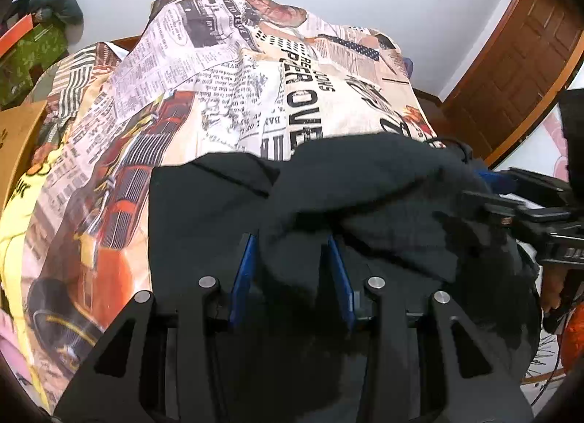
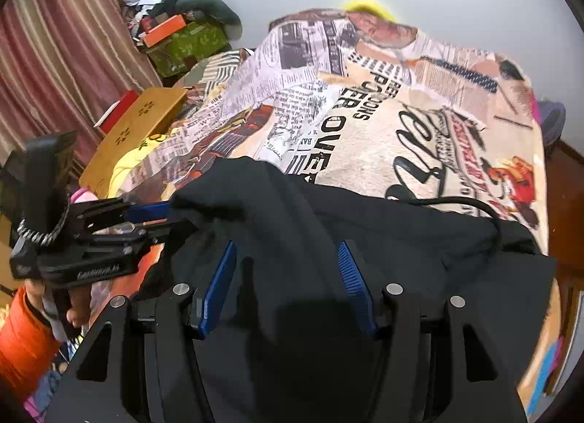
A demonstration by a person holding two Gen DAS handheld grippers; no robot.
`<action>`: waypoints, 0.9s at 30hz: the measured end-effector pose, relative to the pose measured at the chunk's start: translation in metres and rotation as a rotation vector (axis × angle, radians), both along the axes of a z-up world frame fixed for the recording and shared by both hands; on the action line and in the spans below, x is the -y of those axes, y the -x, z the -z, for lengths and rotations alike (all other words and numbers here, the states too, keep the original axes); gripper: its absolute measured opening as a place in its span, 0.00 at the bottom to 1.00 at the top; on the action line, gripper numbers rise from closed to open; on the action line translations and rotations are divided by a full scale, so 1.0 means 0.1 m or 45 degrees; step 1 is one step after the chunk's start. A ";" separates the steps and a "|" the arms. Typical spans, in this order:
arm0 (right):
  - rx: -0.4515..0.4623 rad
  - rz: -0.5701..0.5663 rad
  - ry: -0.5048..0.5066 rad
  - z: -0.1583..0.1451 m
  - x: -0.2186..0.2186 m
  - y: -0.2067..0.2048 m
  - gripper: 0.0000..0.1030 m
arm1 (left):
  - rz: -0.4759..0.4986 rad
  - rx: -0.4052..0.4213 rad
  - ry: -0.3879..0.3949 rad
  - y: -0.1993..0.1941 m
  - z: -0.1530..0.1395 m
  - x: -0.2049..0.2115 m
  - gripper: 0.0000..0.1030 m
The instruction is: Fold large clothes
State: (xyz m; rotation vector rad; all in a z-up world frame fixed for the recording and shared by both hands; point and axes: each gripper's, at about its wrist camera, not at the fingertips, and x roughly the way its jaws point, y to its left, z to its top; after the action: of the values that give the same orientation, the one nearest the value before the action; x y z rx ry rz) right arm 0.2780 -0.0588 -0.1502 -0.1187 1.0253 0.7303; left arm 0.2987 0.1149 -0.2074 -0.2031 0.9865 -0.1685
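— Where's the garment they're folding?

— The black garment (image 2: 328, 233) lies on the near part of the bed, on top of the newspaper-print blanket (image 2: 401, 123), bunched into a soft ridge across the middle. A black cord (image 2: 471, 204) loops over its far edge.

— And the left gripper (image 1: 292, 244)?

— Its blue pads (image 1: 244, 277) stand partly apart, with a fold of the black cloth humped up between them. Whether the pads actually press on that fold, I can't tell; the cloth is too dark there.

— The right gripper (image 2: 288, 251)?

— Jaws about half open, the blue fingers (image 2: 219, 284) spread over the black fabric, which runs under and between them. They don't seem to pinch anything.

— Are the two close?

— Side by side over the garment. From the right wrist view the left tool sits just to the left, held by a hand (image 2: 78, 308) with an orange sleeve (image 2: 22, 342).

— Anything else around?

— A wooden door (image 1: 518, 68) beyond the bed, a striped curtain (image 2: 58, 39), and a green box (image 2: 186, 46) in the pile at the corner.
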 end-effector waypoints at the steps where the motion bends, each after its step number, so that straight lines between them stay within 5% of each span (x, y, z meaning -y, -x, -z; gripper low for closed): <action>1: -0.021 0.002 0.000 0.04 -0.03 -0.06 0.53 | 0.002 0.003 -0.002 -0.04 0.01 0.00 0.39; 6: -0.103 -0.008 -0.016 0.20 -0.12 -0.22 0.49 | 0.026 0.023 -0.030 -0.16 0.03 0.03 0.31; 13: -0.164 0.002 -0.136 0.17 0.03 -0.18 0.11 | 0.072 0.092 -0.069 -0.10 -0.11 0.11 0.14; 25: -0.034 0.037 -0.194 -0.22 0.54 0.32 0.08 | 0.251 0.283 -0.250 0.55 -0.77 0.77 0.13; 27: -0.014 0.042 -0.185 -0.24 0.59 0.41 0.08 | 0.265 0.286 -0.256 0.64 -0.84 0.83 0.19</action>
State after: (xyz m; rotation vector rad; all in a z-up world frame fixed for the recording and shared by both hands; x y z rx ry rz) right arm 0.2371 -0.1182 -0.1262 0.0278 0.9793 0.7737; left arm 0.2352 0.0320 -0.1234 0.1020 0.7935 -0.2742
